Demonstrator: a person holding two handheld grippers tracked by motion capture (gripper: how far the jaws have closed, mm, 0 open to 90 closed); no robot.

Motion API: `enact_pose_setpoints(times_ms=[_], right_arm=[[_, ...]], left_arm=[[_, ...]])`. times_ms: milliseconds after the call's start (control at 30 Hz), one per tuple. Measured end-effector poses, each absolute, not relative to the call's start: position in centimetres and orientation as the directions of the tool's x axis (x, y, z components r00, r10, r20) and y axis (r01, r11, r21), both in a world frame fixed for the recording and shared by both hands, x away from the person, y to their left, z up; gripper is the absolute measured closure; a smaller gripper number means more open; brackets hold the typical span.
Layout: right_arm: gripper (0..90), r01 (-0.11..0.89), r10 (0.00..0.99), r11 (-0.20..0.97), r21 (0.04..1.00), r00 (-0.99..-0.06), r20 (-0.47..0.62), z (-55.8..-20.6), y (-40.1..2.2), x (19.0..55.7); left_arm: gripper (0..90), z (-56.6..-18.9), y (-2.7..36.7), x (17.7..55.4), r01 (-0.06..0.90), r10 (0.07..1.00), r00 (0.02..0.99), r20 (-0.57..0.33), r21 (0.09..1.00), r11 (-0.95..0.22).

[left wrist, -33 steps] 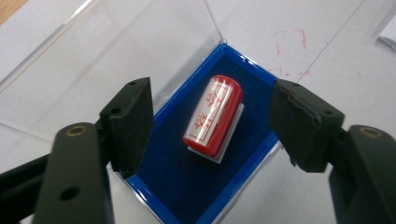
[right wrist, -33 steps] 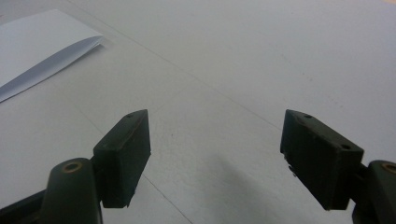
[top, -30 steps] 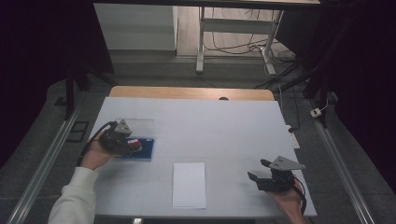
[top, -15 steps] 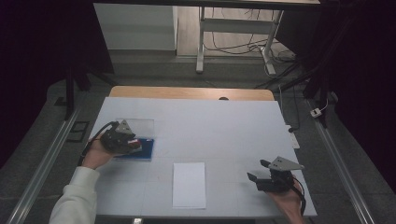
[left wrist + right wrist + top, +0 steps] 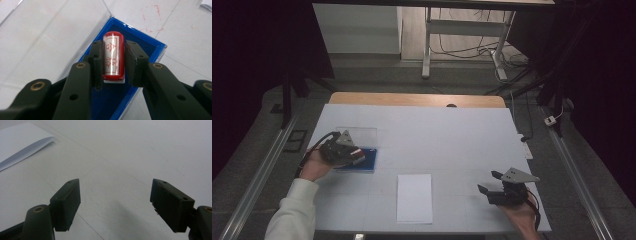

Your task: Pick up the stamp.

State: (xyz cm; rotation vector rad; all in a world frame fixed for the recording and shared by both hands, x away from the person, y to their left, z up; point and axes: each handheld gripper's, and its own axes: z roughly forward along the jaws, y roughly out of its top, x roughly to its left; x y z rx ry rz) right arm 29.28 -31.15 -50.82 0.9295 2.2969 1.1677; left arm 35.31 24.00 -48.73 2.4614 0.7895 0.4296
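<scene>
Left gripper [image 5: 113, 61]: jaws have just been closing and now clamp a red stamp [image 5: 113, 56] from both sides. Pads press flat on its sides. The stamp is a short cylinder with a white label bearing red characters; it lies lengthwise between the jaws, its rounded end pointing away from the camera.

Directly under the stamp: a blue ink-pad case [image 5: 147, 47], dark blue pad inside, brighter blue rim. Whether the stamp's base touches the pad, I cannot tell. A clear plastic lid [image 5: 50, 32] is hinged open beside the case and lies flat on the table. Faint red marks show on the table surface just beyond the case.

High view: left gripper [image 5: 357, 156] sits over the case [image 5: 368, 161] at the left side of the white table [image 5: 447, 130], held by a hand in a pale sleeve.

Right gripper [image 5: 115, 202]: jaws stand wide apart, nothing between them, bare table below. High view places it [image 5: 493, 184] at the near right of the table, well apart from the case.

A white sheet of paper [image 5: 414, 197] lies flat between the two grippers, near the front edge; its corner shows in the right gripper view [image 5: 22, 142].
</scene>
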Motion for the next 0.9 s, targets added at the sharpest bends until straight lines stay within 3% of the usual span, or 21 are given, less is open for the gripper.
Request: enact_pose_setpoints(times_ms=[533,900], right_arm=[[24.2,0.383,0.711,0.435,0.815,-0.701,-0.05,-50.87,-31.12,29.29],[24.4,0.384,0.714,0.432,0.816,-0.699,-0.049,-50.91,-31.22,29.27]], left_arm=[[70.6,-48.58,24.09,35.12,0.428,0.597,0.788,0.153,0.561,-0.709],[70.7,-47.98,24.43,34.73,0.44,0.624,0.773,0.115,0.612,-0.658]])
